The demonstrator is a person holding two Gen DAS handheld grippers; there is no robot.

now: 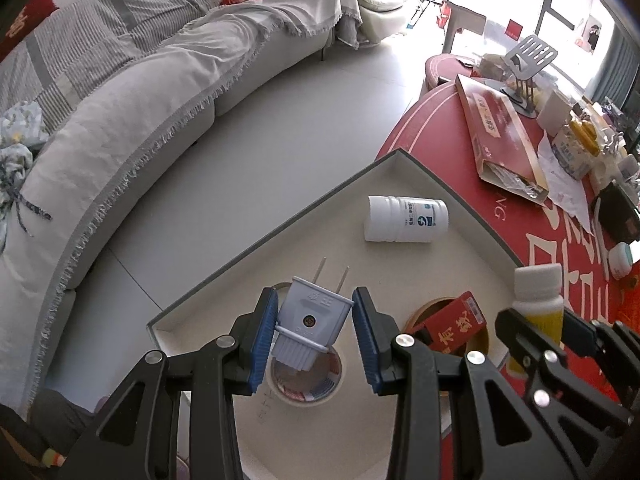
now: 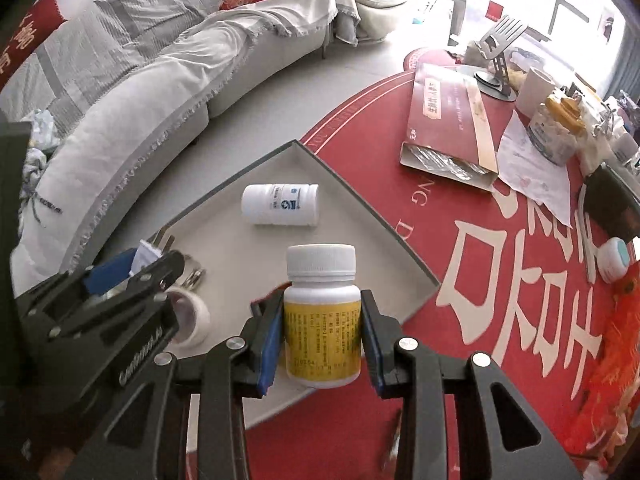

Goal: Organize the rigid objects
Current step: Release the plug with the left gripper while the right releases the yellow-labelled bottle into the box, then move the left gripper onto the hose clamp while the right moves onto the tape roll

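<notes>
My left gripper (image 1: 315, 332) is shut on a grey two-pin plug (image 1: 310, 326), prongs pointing away, held above the white tray (image 1: 248, 264). My right gripper (image 2: 322, 334) is shut on a white bottle with a yellow label (image 2: 321, 320), upright over the tray's near corner (image 2: 416, 292); the bottle also shows in the left wrist view (image 1: 538, 304). A white pill bottle (image 1: 406, 219) lies on its side in the tray, also in the right wrist view (image 2: 281, 204). A tape roll (image 1: 306, 384) and a red box (image 1: 450, 328) lie in the tray below the plug.
The tray sits on a red round table (image 2: 500, 280) crowded with a long red box (image 2: 444, 120), papers, a jar and a black case at the right. A grey sofa (image 1: 120, 120) curves along the left beyond the floor.
</notes>
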